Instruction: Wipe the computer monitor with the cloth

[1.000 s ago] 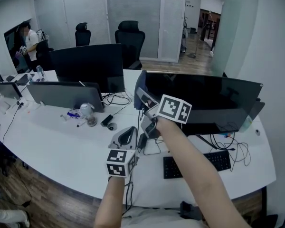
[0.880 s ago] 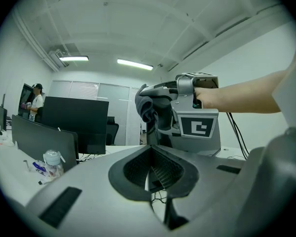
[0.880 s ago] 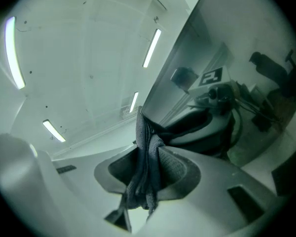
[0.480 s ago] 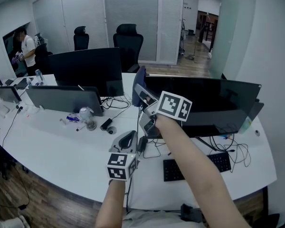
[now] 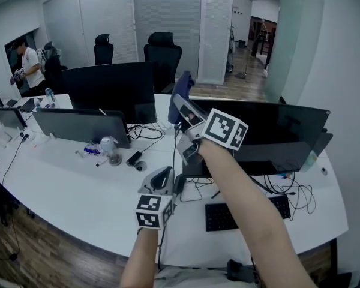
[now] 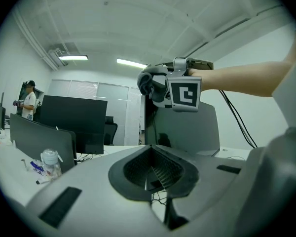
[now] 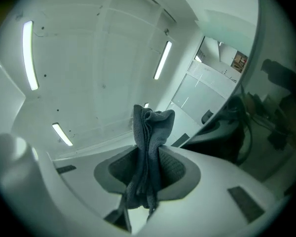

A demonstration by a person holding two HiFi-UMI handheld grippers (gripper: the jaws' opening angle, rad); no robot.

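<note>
Office desk [image 5: 78,191] scene: right gripper [image 7: 148,169] is clamped on the cloth [image 7: 150,127], which looks soft and floppy, pinched mid-bunch, monitor [image 5: 270,134] just to its right; left gripper [image 6: 150,177] closed on nothing.

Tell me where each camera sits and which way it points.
Head view: on the person's head, facing steeply down at the white desk, wide black monitor, both forearms, left gripper, right gripper.
Left gripper view: rides the left gripper, faces across the desk; its shut jaws and the other forearm show.
Right gripper view: rides the right gripper, faces the ceiling; jaws pinching the dark folded cloth.
Shared: all three show that cloth.
</note>
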